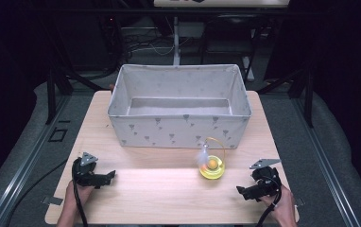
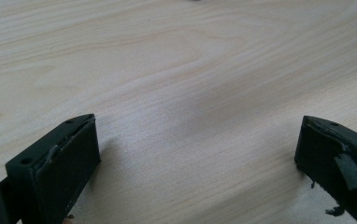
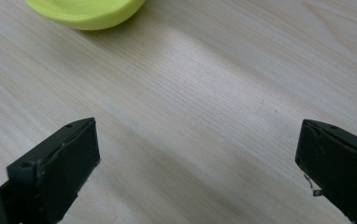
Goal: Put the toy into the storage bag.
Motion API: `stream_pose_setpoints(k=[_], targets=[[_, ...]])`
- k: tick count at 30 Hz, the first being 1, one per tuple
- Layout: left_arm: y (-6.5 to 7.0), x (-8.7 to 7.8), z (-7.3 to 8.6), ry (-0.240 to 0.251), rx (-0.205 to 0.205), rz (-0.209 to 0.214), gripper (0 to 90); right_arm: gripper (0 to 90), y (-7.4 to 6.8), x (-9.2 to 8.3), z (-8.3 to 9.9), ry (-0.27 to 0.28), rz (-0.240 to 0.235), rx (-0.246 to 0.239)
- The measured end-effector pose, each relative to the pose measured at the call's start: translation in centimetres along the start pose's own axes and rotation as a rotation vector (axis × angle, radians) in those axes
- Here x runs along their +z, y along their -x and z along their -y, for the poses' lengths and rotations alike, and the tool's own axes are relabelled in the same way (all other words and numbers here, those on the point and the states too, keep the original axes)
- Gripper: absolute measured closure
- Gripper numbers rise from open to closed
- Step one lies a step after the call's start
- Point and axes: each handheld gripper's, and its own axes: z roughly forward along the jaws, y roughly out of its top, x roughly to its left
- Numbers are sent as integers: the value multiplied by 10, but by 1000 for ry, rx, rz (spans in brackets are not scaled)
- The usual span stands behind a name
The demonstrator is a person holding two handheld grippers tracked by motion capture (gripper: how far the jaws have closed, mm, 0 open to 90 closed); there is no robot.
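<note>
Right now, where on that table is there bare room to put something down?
The widest bare patch of table lies between the left gripper and right gripper, in front of the yellow toy. Narrow strips run beside the fabric bin. The bin's floor looks bare too. Tightest: between toy and bin.

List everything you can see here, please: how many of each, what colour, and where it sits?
Fabric box: one, pale grey with small dark grey marks, open top, at the table's far middle.
Toy dish: one, yellow-green with an orange ball, a white feather and a thin wire hoop, just in front of the box, right of centre.
Table: one, light wood, under it all.
Left hand-held gripper: one, black, near left of the table, jaws open.
Right hand-held gripper: one, black, near right, jaws open.
Hands: two, at the near edge, each holding one gripper.
</note>
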Motion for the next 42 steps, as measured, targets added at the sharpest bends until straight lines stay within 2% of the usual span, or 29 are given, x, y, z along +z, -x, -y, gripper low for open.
stream_pose_setpoints(k=[10,14,15,17,21,27,30,33,42], targets=[[0,0,0,0,-1,-1,1,4,-5,-1,-5,-5,-27,-33],[0,-1,1,-2,0,-4,1,3,-8,-2,-11,-16,-35,-46],[1,-1,1,-1,-2,-5,1,1,-8,-3,-13,-33,-32,-53],[0,-1,1,-2,-1,-4,1,0,-9,-3,-14,-29,-47,-46],[0,-1,0,0,-4,-4,1,0,-13,-8,-23,-36,-62,-66],[0,-1,1,-2,0,-3,1,0,-11,-13,-39,-38,-90,-83],[0,-1,1,-1,-1,-3,1,43,-12,-13,-48,-28,-107,-84],[0,-1,1,0,-1,-5,2,51,-11,-12,-55,-51,-136,-96],[2,0,0,2,-22,-28,2,30,-14,-14,-79,-78,-164,-135]])
